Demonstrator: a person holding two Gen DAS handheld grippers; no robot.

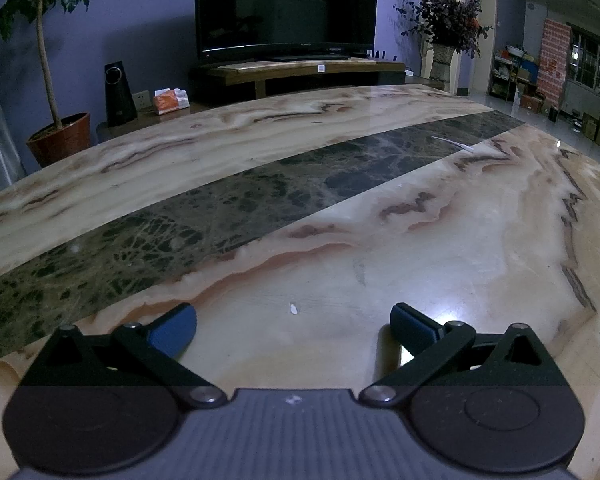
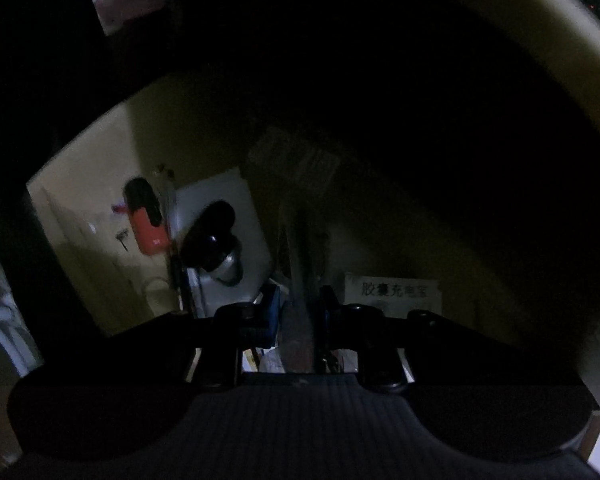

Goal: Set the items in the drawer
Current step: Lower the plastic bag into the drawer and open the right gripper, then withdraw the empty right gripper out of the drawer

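Note:
My left gripper (image 1: 294, 326) is open and empty, low over the marble table (image 1: 340, 240). My right gripper (image 2: 298, 312) is shut on a brush (image 2: 296, 208) with a grey handle and pale bristles at its far end. It holds the brush inside the dim drawer (image 2: 100, 152), over its pale floor. In the drawer lie a red-and-black object (image 2: 146, 216), a black round object (image 2: 210, 236) on a white card (image 2: 244, 208), and a white box with Chinese print (image 2: 396, 294).
A white scrap (image 1: 293, 309) lies between my left fingers, and a thin white strip (image 1: 452, 144) lies on the table's dark band. A TV (image 1: 286, 6), potted plants (image 1: 40, 60), a speaker (image 1: 118, 94) and a tissue pack (image 1: 171, 101) stand beyond the table.

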